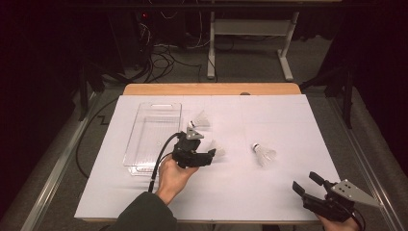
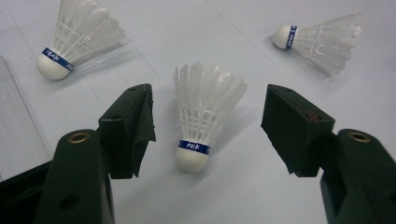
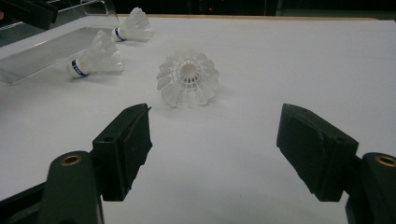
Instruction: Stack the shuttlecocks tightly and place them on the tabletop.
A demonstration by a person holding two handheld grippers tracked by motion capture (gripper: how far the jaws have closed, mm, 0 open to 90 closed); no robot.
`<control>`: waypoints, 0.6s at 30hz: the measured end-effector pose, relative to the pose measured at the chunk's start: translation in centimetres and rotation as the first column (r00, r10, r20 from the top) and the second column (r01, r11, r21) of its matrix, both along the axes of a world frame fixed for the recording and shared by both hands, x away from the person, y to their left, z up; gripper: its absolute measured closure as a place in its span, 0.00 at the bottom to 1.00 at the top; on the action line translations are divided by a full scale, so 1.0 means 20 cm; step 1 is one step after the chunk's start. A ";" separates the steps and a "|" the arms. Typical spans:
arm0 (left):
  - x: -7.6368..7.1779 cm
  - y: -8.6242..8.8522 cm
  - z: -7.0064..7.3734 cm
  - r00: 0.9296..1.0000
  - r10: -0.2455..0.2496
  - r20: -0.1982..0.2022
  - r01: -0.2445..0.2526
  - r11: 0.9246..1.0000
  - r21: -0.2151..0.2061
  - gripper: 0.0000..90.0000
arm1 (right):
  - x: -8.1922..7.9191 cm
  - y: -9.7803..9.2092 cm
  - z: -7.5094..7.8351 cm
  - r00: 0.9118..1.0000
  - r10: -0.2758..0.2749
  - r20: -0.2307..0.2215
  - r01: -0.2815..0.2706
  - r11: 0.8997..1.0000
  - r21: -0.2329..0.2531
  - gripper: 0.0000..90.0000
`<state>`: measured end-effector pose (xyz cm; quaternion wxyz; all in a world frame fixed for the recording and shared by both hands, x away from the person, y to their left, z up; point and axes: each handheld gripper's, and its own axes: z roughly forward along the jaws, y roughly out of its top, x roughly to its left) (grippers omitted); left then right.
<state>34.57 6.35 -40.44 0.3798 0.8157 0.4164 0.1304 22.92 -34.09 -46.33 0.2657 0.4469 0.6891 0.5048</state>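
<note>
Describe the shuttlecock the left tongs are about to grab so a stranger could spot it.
On the white table, right of the clear plastic tray, lie three shuttlecocks. The target is the middle shuttlecock, between the open left tongs, the only one framed by them.

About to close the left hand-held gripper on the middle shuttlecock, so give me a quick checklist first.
1. Left hand-held gripper open: ok, jaws spread wide.
2. Middle shuttlecock between the jaws: ok, roughly centred, lying on the table with its cork toward the camera.
3. Jaws not yet touching it: ok, gaps on both sides.
4. Other shuttlecocks clear of the jaws: ok, one and another lie farther off.
5. Clear tray free to receive: ok, looks empty.
6. Right hand-held gripper out of the way: ok, open near the table's front right.
</note>
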 end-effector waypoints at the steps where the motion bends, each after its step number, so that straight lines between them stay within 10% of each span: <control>1: 0.01 0.00 0.00 1.000 0.000 -0.001 0.000 1.000 0.002 0.39 | 0.00 0.00 0.00 1.000 0.000 0.001 0.000 1.000 0.000 0.30; 18: 0.11 -0.02 0.04 0.999 0.040 -0.034 -0.039 0.999 0.010 0.38 | 0.00 0.00 0.00 1.000 0.006 0.002 -0.006 1.000 -0.004 0.30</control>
